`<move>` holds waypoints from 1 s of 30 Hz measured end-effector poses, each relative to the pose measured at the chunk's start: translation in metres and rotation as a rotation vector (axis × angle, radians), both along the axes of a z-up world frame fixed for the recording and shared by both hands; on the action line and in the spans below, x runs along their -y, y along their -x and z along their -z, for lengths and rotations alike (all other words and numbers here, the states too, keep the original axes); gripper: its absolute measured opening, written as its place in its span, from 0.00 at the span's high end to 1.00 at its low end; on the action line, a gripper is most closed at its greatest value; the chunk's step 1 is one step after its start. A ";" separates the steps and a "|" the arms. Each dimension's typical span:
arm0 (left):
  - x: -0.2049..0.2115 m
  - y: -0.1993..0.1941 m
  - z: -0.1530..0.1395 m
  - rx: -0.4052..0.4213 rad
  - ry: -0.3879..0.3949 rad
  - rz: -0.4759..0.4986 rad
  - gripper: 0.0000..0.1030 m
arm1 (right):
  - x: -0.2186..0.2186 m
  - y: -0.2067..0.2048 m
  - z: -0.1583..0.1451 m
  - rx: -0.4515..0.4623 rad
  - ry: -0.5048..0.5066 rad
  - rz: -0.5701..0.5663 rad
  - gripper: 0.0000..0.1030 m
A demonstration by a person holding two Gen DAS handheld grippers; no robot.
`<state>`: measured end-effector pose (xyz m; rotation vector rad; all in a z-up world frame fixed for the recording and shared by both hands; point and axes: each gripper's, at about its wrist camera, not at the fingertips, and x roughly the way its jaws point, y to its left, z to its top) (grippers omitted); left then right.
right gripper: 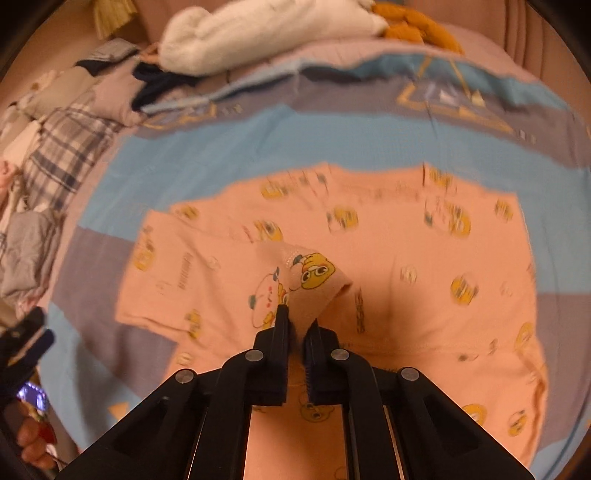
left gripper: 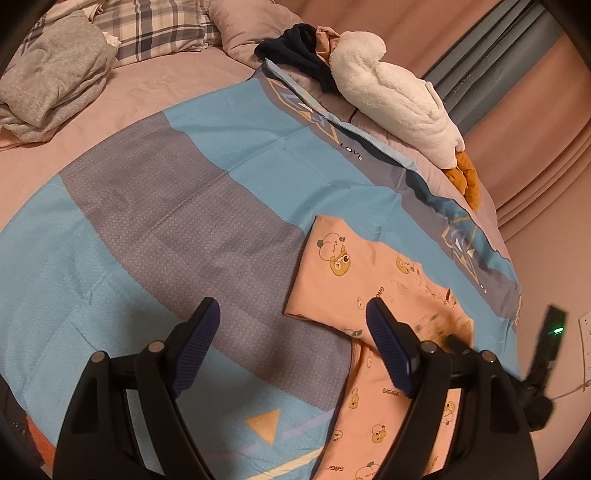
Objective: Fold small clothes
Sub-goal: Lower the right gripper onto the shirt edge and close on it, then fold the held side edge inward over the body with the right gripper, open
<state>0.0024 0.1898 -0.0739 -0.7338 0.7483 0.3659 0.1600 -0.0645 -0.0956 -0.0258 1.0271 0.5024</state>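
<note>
A small peach shirt with yellow cartoon prints (right gripper: 388, 236) lies spread on the blue and grey quilt (right gripper: 258, 133). My right gripper (right gripper: 298, 317) is shut on a lifted fold of the shirt, which stands up between the jaws. In the left wrist view the shirt (left gripper: 354, 273) lies to the right, one sleeve stretched toward the bed's middle. My left gripper (left gripper: 291, 317) is open and empty above the quilt (left gripper: 166, 206), with its right finger (left gripper: 384, 339) over the shirt. The right gripper shows blurred at the far right (left gripper: 546, 339).
A white plush toy (left gripper: 395, 88) and dark clothes (left gripper: 295, 48) lie at the quilt's far edge. A folded grey garment (left gripper: 51, 77) and a plaid pillow (left gripper: 162, 29) sit at the back left. A pink curtain (left gripper: 535, 166) hangs beyond the bed.
</note>
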 end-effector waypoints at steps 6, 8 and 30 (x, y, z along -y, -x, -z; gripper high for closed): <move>0.000 -0.001 0.000 -0.005 -0.014 -0.007 0.21 | -0.004 0.005 -0.061 0.180 -0.039 -0.038 0.93; -0.001 -0.002 0.000 -0.007 -0.015 -0.005 0.21 | -0.006 0.004 -0.078 0.221 -0.055 -0.056 0.93; 0.013 -0.029 0.001 -0.028 -0.012 0.062 0.22 | 0.036 -0.029 -0.118 0.400 -0.007 0.113 0.93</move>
